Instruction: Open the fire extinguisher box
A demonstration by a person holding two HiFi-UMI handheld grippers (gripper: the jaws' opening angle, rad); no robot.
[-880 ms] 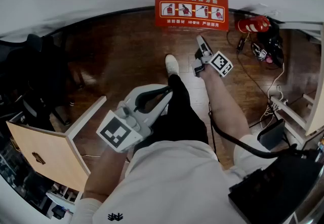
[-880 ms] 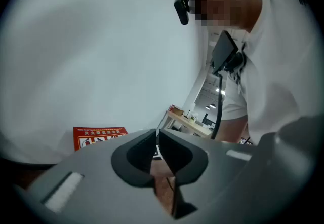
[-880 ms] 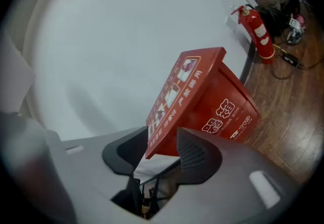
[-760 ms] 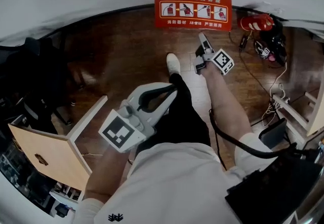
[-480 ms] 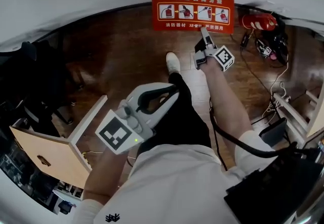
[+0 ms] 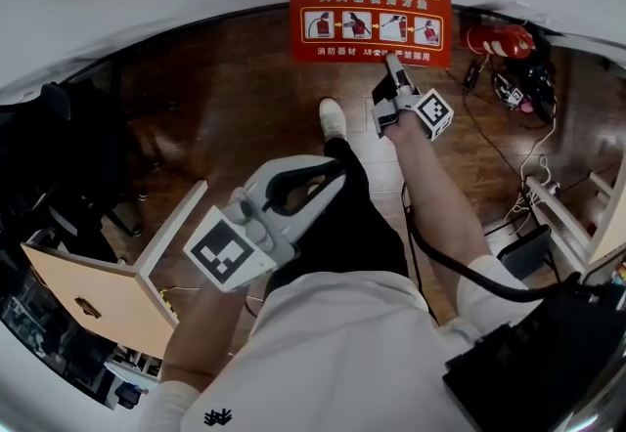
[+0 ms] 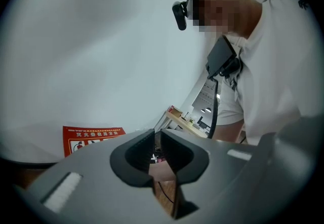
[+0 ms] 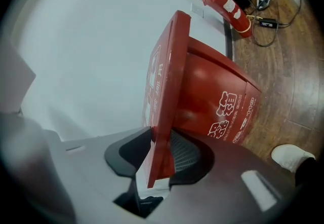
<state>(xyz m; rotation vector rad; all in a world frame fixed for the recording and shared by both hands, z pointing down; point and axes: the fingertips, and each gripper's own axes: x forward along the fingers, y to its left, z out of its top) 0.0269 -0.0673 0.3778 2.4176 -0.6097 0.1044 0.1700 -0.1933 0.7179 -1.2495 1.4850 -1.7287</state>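
The red fire extinguisher box stands on the wooden floor against the white wall. Its lid (image 6: 370, 21) carries printed pictures and faces up in the head view. In the right gripper view the lid (image 8: 164, 91) is tilted up off the box body (image 8: 217, 99). My right gripper (image 6: 392, 66) is at the lid's front edge, and its jaws (image 8: 159, 159) are shut on that edge. My left gripper (image 6: 331, 178) hangs low by the person's leg, away from the box. Its jaws (image 7: 158, 149) are shut on nothing.
A red fire extinguisher (image 6: 497, 42) lies on the floor right of the box, with cables and small devices (image 6: 518, 88) beside it. A light wooden panel (image 6: 98, 288) stands at the left. A black case (image 6: 533, 362) is at the lower right. A white shoe (image 6: 331, 117) is near the box.
My right gripper has moved forward to the lid's front edge and taken hold of it. The left gripper has stayed by the leg.
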